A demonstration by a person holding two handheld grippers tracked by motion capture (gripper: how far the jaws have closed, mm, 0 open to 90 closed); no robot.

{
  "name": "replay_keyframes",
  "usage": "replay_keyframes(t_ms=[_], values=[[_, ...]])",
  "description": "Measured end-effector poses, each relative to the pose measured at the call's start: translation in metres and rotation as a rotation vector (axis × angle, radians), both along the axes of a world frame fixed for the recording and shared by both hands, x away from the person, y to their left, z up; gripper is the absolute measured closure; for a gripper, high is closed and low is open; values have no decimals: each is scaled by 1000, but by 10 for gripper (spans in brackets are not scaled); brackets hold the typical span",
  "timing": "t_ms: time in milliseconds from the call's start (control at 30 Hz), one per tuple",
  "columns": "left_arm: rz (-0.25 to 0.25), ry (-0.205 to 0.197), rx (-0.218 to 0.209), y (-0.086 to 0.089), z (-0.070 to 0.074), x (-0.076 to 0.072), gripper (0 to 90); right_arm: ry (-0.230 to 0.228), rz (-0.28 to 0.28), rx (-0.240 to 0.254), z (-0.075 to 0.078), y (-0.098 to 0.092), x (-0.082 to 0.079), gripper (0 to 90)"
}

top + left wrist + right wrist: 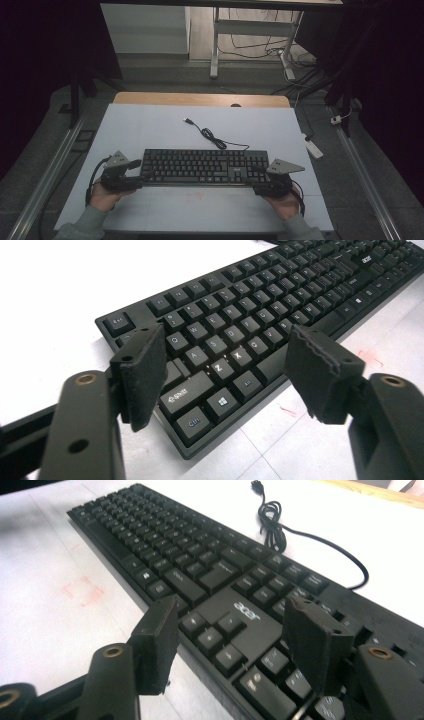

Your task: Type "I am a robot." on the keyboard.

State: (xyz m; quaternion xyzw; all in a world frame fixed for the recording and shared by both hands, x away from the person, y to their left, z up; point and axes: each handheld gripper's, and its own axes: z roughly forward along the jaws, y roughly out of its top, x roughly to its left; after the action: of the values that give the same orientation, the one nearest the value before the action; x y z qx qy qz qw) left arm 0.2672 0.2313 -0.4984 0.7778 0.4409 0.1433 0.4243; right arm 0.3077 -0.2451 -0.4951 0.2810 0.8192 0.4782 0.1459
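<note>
While both grippers stand open, keyboard (202,166) lies flat on table (150,125), long axis left-right, keys up; left gripper (141,176) straddles its left end, right gripper (256,181) its right; cable (210,135) trails away.

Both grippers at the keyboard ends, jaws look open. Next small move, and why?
Probably close both grippers on the keyboard ends. The left gripper straddles the Shift/Ctrl corner and the right gripper straddles the arrow-key end, jaws open, pads not pressing on it. The keyboard lies flat on the white table, its cable loose behind, so nothing seems to block a two-handed grip.
</note>
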Motion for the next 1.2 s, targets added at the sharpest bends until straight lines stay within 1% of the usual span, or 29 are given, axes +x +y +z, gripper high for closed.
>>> replay_keyframes(t_ms=[67, 133, 200, 333, 433, 467, 500, 567, 600, 633, 700, 767, 967, 1000, 1067, 1100, 1200], values=[[2, -2, 0, 0, 0, 0, 353, 6, 4, 9, 0, 4, 2, 430], [6, -6, -3, 2, 0, 1, 372, 5, 6, 7, 1, 6, 2, 444], [8, -8, -6, 3, 0, 0, 397, 7, 21, 17, 2, 12, 4, 496], [4, -18, -8, 3, 1, 0, 447, 3, 41, 5, 5, 23, 6, 582], [-1, -23, -6, 2, 1, -1, 486, -5, 50, -5, 6, 32, 7, 669], [-2, -23, -5, 2, 1, 0, 486, -5, 50, -5, 6, 32, 7, 669], [-4, -24, -4, 2, 1, 0, 521, -8, 61, -8, 7, 37, 8, 722], [-10, -28, -2, 1, 1, 0, 569, -12, 66, -21, 8, 43, 10, 790], [-15, -30, 0, 1, 2, 0, 569, -12, 66, -21, 8, 43, 10, 790], [-18, -33, 2, 1, 2, 0, 627, -15, 77, -24, 8, 47, 11, 841], [-24, -39, 6, 0, 2, -1, 668, -18, 93, -29, 9, 52, 12, 880], [-25, -41, 8, -1, 2, -1, 706, -16, 98, -22, 9, 57, 13, 894], [-31, -44, 8, 0, 3, -1, 835, -15, 112, -43, 9, 71, 16, 896], [-34, -44, 8, 0, 2, -1, 854, -15, 115, -38, 8, 73, 17, 896], [-37, -42, 9, -1, 2, 0, 882, -16, 117, -40, 8, 77, 18, 896], [-39, -41, 10, -1, 2, 0, 882, -16, 117, -40, 8, 77, 18, 896], [-44, -39, 14, -1, 2, 0, 888, -15, 125, -42, 8, 85, 20, 896]])
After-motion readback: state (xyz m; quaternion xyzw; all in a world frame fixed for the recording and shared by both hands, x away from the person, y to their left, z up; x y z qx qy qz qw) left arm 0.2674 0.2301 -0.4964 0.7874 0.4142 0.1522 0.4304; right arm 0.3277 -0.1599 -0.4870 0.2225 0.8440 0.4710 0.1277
